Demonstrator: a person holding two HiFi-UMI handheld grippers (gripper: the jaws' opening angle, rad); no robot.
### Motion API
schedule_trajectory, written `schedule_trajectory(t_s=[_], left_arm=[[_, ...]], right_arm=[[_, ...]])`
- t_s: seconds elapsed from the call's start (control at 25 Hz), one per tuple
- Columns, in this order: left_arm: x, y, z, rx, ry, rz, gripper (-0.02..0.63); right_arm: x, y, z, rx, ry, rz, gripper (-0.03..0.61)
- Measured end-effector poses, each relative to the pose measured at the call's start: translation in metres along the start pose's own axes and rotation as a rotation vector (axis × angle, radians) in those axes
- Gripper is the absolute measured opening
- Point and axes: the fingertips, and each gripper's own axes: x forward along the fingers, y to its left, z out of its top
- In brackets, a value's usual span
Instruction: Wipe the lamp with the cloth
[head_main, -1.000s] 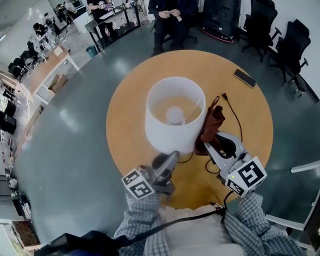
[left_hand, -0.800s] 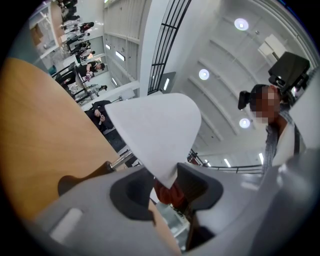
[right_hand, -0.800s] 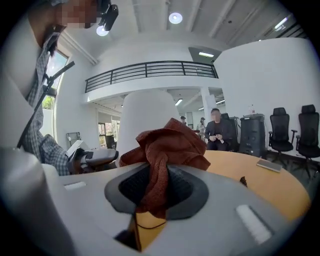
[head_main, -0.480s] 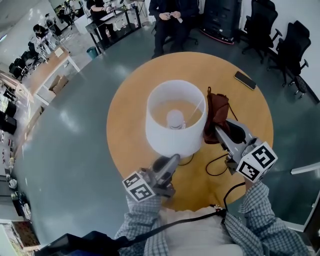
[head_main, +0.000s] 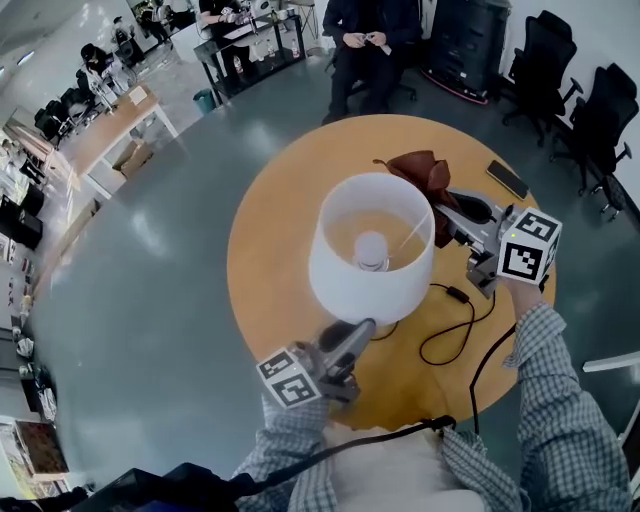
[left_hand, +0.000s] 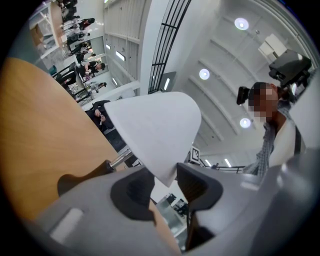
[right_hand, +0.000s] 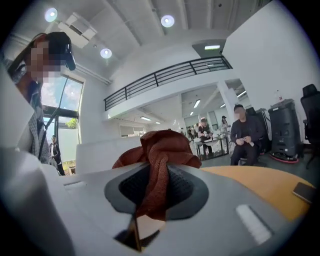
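- While its two grey jaws stand pinched on a bunched rust-brown cloth (right_hand: 159, 150), the right gripper (right_hand: 157, 190) holds that wad out ahead of its tips, with one fold hanging down between the dark pads.
- In the head view the cloth's front lobe lies against, or just beside, the far right of the upper rim of the white drum-shaded lamp (head_main: 365, 285). The overhead angle is too steep to say for certain that they touch.
- The left gripper (left_hand: 165, 189) sits at the lamp's near side, its jaws part-way closed with the shade's lower edge between the pads. It appears to grip that edge to steady the lamp.
- The lamp stands upright near the middle of the round wooden table (head_main: 262, 290), and its pale bulb (head_main: 371, 248) is visible down inside the open top.
- The relation that matters: as the head view shows it, the shade lies to the left of the cloth-bearing gripper, and its wall curves away around an upright axis. I judge the coming stroke must follow that curve around or down the outside, and the right hand is the one placed for it.
- A black power cord (head_main: 450, 325) loops on the table between the lamp and the right arm.
- A dark phone (head_main: 507, 179) lies near the far right edge, well apart from the lamp.
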Motion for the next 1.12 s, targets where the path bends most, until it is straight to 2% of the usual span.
schedule_trajectory(t_s=[0.2,0.28,0.44,0.6,0.72,0.88,1.0,1.12], left_arm=[[0.002,0.001,-0.001,0.003,0.0,0.005,0.138],[0.004,0.0,0.0,0.002,0.002,0.006,0.138],[0.005,0.002,0.002,-0.001,0.01,0.009,0.138],[0.004,0.003,0.003,0.001,0.011,0.012,0.138],[0.007,0.001,0.004,0.0,0.011,0.015,0.138],[0.007,0.001,0.006,-0.005,0.014,0.017,0.138],[0.008,0.002,0.004,-0.005,0.016,0.022,0.138],[0.006,0.003,0.003,-0.004,0.015,0.023,0.14]], right_arm=[[0.007,-0.024,-0.052,0.071,0.149,0.006,0.083],[0.007,-0.026,-0.051,0.081,0.144,0.015,0.083],[0.022,-0.029,-0.022,0.039,0.127,0.078,0.083],[0.056,-0.027,0.006,-0.02,0.17,0.177,0.084],[0.085,-0.023,0.016,-0.103,0.302,0.265,0.084],[0.125,-0.001,0.015,-0.201,0.496,0.432,0.084],[0.145,0.023,0.017,-0.265,0.592,0.544,0.083],[0.16,0.049,0.012,-0.371,0.699,0.64,0.083]])
